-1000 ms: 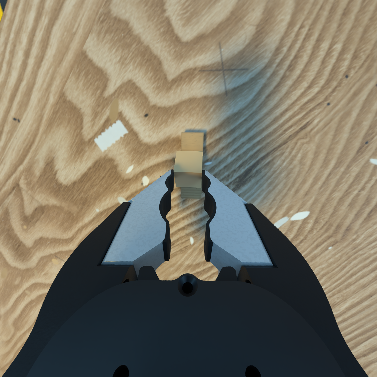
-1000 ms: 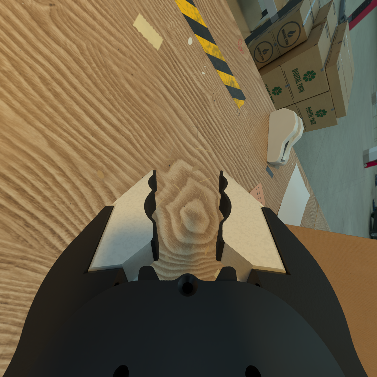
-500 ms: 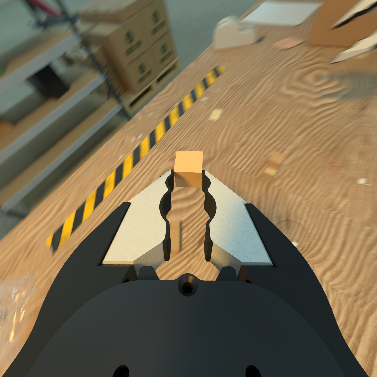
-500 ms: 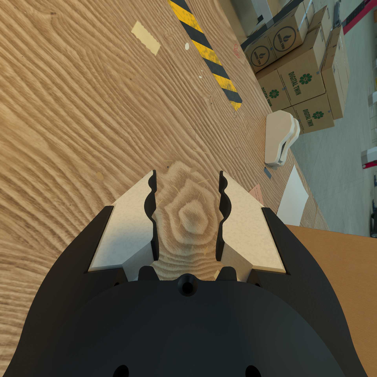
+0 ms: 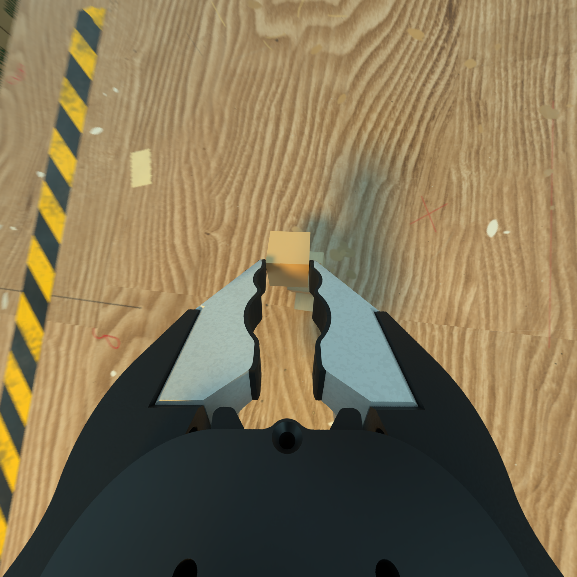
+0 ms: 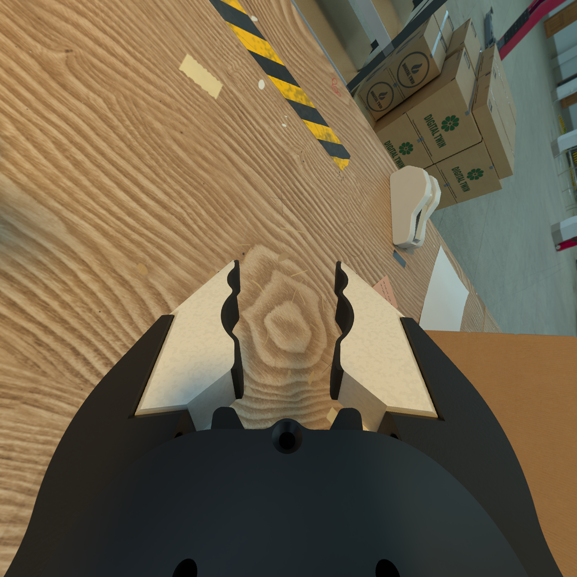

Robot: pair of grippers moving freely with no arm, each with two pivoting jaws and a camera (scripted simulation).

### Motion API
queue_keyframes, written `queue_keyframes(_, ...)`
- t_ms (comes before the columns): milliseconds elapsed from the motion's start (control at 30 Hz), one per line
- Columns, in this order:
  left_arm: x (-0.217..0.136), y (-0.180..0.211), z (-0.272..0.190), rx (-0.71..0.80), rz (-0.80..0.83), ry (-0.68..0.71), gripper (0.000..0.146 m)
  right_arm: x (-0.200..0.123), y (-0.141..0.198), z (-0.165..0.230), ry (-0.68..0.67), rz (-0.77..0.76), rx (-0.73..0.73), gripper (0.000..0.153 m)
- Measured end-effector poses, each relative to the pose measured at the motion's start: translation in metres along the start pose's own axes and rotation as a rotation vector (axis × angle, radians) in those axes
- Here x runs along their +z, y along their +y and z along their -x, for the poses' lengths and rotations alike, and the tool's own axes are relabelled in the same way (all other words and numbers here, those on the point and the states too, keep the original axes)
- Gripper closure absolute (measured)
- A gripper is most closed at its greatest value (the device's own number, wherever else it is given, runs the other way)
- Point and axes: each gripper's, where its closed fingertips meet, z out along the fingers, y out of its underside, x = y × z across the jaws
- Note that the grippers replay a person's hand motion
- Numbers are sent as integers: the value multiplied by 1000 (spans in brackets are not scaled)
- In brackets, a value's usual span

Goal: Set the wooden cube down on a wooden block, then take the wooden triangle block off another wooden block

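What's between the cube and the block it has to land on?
Nothing visible. The left gripper holds the cube above a pale block peeking out beneath it, with only bare table around.

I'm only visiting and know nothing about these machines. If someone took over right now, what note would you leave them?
Left gripper: shut on the wooden cube, held above the table. Pale block pieces show just beneath it; their shapes are unclear.
Right gripper: open, empty, over bare table, with no blocks in its view.
Done: cube picked up.
Left: set the cube on a block and release, then lift the triangle block off the other block. It cannot be identified in either view.
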Motion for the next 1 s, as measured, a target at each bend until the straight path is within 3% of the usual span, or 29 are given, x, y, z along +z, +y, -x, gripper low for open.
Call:
queue_keyframes(433,27,5,-8,21,105,107,119,2,9,0,-24,34,1,91)
queue_keyframes(733,36,9,-11,89,154,78,119,4,9,1,-27,43,-5,91)
queue_keyframes(1000,35,10,-17,53,159,134,119,3,9,2,-28,46,-7,91)
